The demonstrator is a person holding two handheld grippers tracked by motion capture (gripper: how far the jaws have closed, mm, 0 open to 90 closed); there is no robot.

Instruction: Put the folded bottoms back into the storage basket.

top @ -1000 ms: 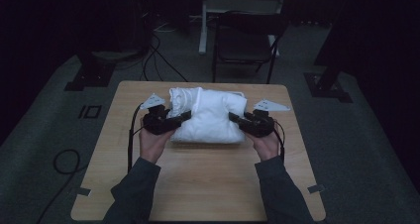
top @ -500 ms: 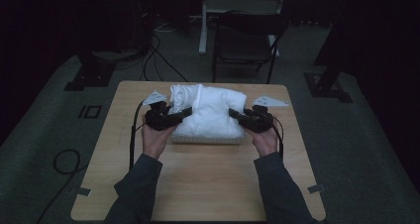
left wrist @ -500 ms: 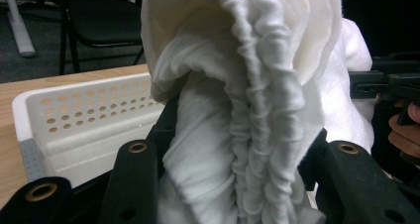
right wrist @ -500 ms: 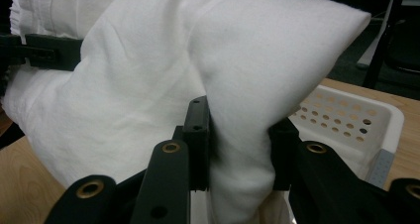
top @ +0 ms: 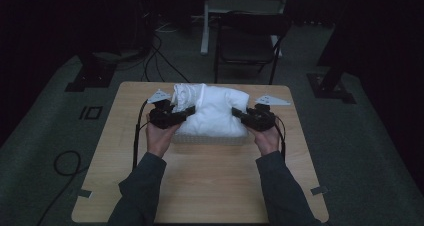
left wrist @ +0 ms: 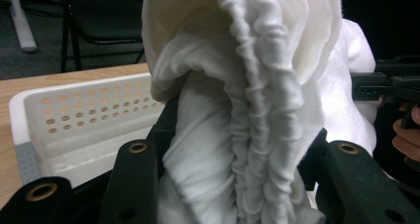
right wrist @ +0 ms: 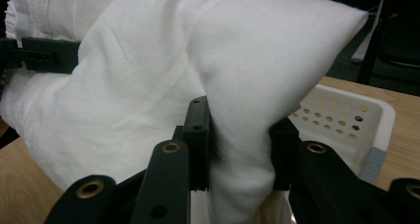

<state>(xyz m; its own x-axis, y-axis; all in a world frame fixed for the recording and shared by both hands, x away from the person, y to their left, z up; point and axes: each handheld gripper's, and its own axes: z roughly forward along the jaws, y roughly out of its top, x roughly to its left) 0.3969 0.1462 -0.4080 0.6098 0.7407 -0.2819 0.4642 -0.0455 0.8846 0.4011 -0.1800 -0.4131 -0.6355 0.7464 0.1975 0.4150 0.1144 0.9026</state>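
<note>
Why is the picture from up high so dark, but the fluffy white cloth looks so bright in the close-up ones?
High view: the room is dim, the floor nearly black, and the cloth is the palest thing there. Left gripper view: the cloth sits close to the camera, bright and sharp in its folds, over the basket. Right gripper view: the cloth is so bright its weave washes out.

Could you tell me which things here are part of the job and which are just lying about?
In the job:
white cloth bundle
white perforated basket
left gripper, clamped on the cloth
right gripper, clamped on the cloth

Just about:
wooden table
black folding chair
floor cables
</note>
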